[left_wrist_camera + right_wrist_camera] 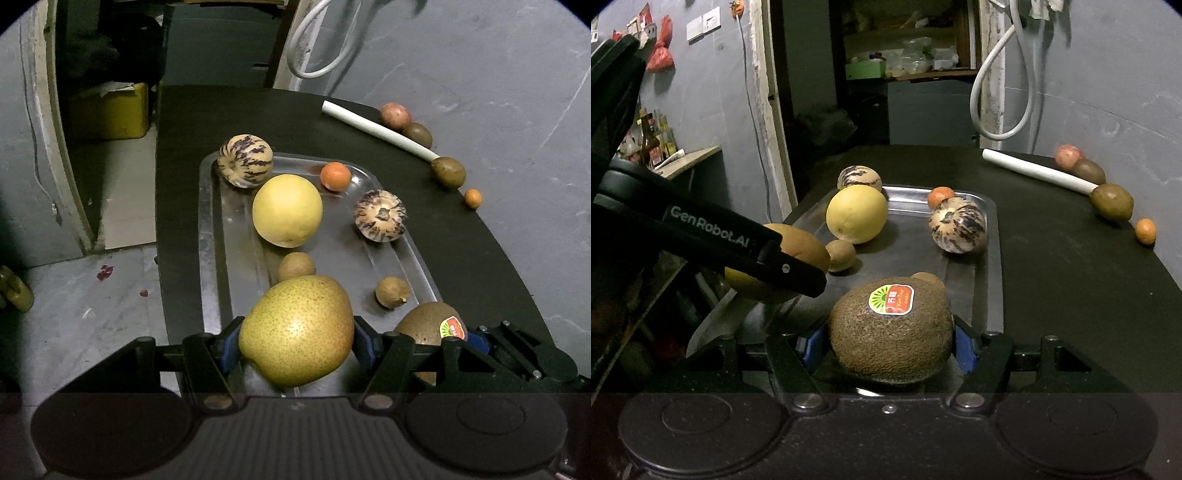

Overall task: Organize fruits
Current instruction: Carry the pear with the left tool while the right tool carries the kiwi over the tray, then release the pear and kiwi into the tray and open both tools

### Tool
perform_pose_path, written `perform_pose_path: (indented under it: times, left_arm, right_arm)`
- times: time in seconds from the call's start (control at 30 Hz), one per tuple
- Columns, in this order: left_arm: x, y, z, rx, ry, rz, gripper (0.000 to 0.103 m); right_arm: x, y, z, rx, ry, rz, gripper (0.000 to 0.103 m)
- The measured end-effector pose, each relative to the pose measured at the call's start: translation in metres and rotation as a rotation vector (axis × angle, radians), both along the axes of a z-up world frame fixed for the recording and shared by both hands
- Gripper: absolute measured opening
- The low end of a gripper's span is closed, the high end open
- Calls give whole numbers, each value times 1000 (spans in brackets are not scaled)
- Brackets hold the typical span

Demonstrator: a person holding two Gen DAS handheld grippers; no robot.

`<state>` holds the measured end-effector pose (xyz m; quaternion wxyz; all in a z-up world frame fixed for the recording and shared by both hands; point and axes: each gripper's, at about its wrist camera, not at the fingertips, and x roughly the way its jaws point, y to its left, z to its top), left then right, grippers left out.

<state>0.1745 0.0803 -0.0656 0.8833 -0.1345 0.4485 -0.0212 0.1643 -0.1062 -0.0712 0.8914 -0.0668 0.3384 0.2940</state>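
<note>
A speckled yellow-green pear point(295, 328) sits between the blue pads of my left gripper point(295, 343), which is shut on it just over the near end of the metal tray point(207, 221). Right beside it, my right gripper point(888, 349) is shut on a brown kiwi with a sticker point(890, 332), also at the tray's point(995, 258) near end. In the tray lie two striped melons point(245, 160) point(380, 215), a yellow round fruit point(287, 210), an orange point(335, 176) and two small brown fruits point(296, 266) point(392, 292). In the right wrist view the left gripper's finger point(790, 273) covers part of the pear point(805, 247).
On the black table point(461, 258), right of the tray, lie a white tube point(376, 129), a reddish fruit point(395, 115), two brown-green fruits point(417, 134) point(448, 171) and a small orange point(472, 198). A white hose point(314, 48) hangs behind. The table's left edge drops to the floor.
</note>
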Motion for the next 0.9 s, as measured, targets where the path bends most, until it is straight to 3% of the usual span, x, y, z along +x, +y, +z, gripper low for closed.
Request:
perform_pose_path:
  times: [0.77, 0.9]
  left_arm:
    - [0, -7, -8, 48, 2, -11, 63]
    - [-1, -5, -8, 26, 5, -6, 63]
  right_arm:
    - [1, 4, -9, -25, 4, -2, 69]
    - [2, 5, -9, -32, 11, 4, 70]
